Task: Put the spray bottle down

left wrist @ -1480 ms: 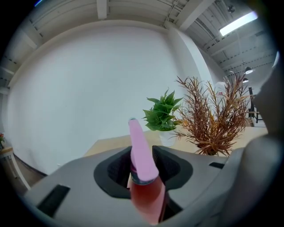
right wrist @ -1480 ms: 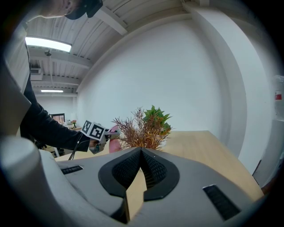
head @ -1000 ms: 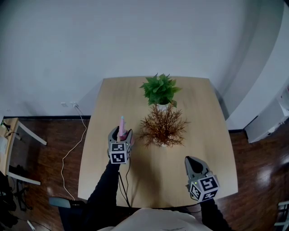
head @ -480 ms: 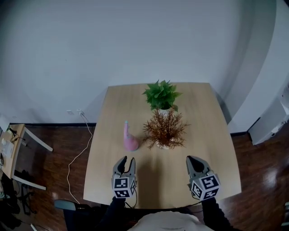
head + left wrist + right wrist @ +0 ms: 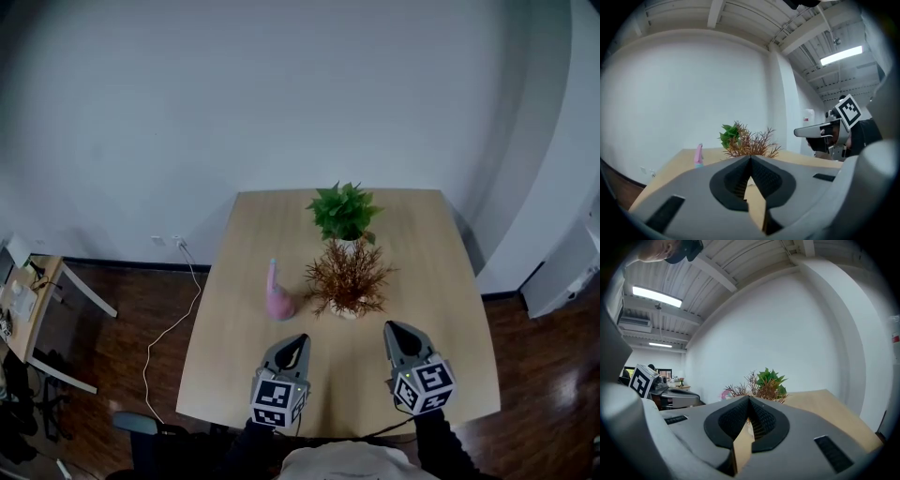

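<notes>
Spray bottle (image 5: 277, 298) stands upright on the desk (image 5: 422, 244), toward its left edge, just beside the brown plant (image 5: 347, 277). Left gripper (image 5: 297, 339) and right gripper (image 5: 395, 329), near the front edge: jaws closed, empty.

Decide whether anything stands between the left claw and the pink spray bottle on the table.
Nothing visible does. Only bare table lies between the left claw, shut and empty, and the spray bottle standing ahead of it. The brown plant sits to the bottle's right, off that line.
</notes>
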### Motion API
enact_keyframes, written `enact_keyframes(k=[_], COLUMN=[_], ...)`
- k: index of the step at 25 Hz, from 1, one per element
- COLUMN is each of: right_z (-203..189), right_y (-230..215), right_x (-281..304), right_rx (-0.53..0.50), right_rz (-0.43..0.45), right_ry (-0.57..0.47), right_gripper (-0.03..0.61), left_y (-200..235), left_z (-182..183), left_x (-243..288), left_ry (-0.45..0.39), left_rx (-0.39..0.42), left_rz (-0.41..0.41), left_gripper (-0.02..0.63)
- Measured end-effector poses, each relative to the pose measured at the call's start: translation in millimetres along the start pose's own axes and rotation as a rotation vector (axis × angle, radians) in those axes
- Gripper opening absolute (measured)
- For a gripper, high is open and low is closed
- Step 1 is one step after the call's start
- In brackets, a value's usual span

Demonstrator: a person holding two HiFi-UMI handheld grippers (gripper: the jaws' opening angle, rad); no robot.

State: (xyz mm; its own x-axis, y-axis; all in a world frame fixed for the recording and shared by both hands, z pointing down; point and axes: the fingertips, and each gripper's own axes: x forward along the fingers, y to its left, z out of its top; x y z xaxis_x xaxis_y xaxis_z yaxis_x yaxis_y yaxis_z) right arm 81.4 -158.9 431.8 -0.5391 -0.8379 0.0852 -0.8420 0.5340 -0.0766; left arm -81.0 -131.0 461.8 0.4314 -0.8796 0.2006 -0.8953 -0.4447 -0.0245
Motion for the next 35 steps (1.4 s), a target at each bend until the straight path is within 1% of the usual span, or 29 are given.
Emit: enact_keyframes(k=[4, 9, 16, 35], right_z=[6.4, 3.7, 2.2, 2.9], right_y=[3.9, 6.6, 11.1, 12.6], right_x=[1.5, 2.4, 1.2, -3.0], right_rx=[-0.002, -0.002, 0.0, -0.003], right_rz=[0.018, 0.038, 0.063, 0.069], right_ry=[-0.014, 0.004, 0.011, 0.018], right_gripper=[-0.018, -0.018, -0.018, -0.018], left_y=[-12.3, -15.7, -20.4, -24.8], left_z=[9.1, 8.8, 8.5, 6.5], left_x=[4.9, 11.1, 15.8, 16.2], left_ry=[0.001, 0.035, 0.055, 0.068], left_rx=[0.003, -0.019, -0.043, -0.061], left_rz=[-0.033, -0.036, -0.048, -0.054], left_gripper=[0.011, 0.012, 0.012, 0.012])
